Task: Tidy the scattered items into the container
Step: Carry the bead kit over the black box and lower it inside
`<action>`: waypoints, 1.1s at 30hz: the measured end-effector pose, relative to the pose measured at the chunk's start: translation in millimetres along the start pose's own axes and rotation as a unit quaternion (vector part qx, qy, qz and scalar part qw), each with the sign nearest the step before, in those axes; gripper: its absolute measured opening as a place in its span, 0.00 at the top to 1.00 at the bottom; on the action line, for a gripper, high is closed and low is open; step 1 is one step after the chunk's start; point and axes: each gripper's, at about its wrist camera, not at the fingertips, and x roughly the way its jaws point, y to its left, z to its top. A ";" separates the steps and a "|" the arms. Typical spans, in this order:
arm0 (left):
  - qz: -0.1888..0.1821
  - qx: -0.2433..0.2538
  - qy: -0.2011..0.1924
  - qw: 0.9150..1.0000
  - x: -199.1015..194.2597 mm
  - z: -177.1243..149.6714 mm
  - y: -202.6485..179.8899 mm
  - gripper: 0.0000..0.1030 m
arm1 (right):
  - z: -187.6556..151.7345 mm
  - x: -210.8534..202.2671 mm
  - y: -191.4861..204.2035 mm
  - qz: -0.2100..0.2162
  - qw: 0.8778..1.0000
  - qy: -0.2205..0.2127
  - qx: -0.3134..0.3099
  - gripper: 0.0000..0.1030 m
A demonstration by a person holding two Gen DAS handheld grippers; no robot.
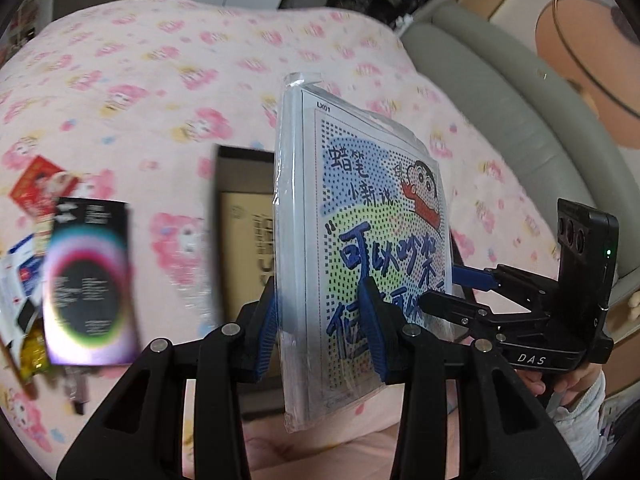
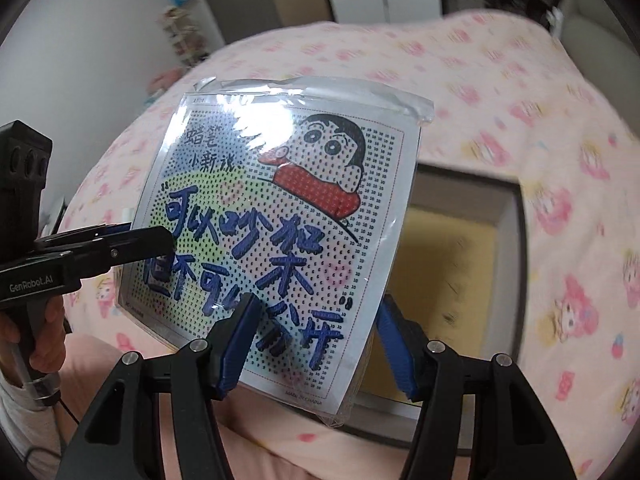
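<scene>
A flat cartoon bead-art pack in clear plastic [image 1: 372, 232] is held upright above the pink bedspread. My left gripper [image 1: 326, 334] is shut on its lower edge. In the right wrist view the same pack [image 2: 280, 236] stands between my right gripper's [image 2: 316, 344] spread fingers; the left finger lies in front of it, the right behind, without clamping. The left gripper [image 2: 160, 240] shows there gripping the pack's left edge. An open box [image 2: 460, 248] with a yellowish floor lies just behind the pack; it also shows in the left wrist view [image 1: 244, 240].
A black booklet with a rainbow ring [image 1: 90, 280], a red card [image 1: 40, 188] and several small packets [image 1: 24, 280] lie scattered on the bed at left. A grey padded headboard [image 1: 500, 92] runs along the right. The right gripper [image 1: 520, 300] shows at right.
</scene>
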 end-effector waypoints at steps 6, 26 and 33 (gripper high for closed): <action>0.006 0.019 0.025 0.999 37.3 -8.7 -17.1 0.61 | -20.4 18.4 -48.1 0.013 0.999 0.011 0.049 0.46; 0.074 0.023 0.058 0.995 67.3 -29.8 -8.2 0.52 | -25.9 58.8 -56.9 0.008 0.996 0.040 0.073 0.47; 0.077 0.022 0.038 0.996 59.3 -26.6 -7.3 0.52 | -20.3 77.0 -48.9 -0.039 0.995 0.062 0.061 0.48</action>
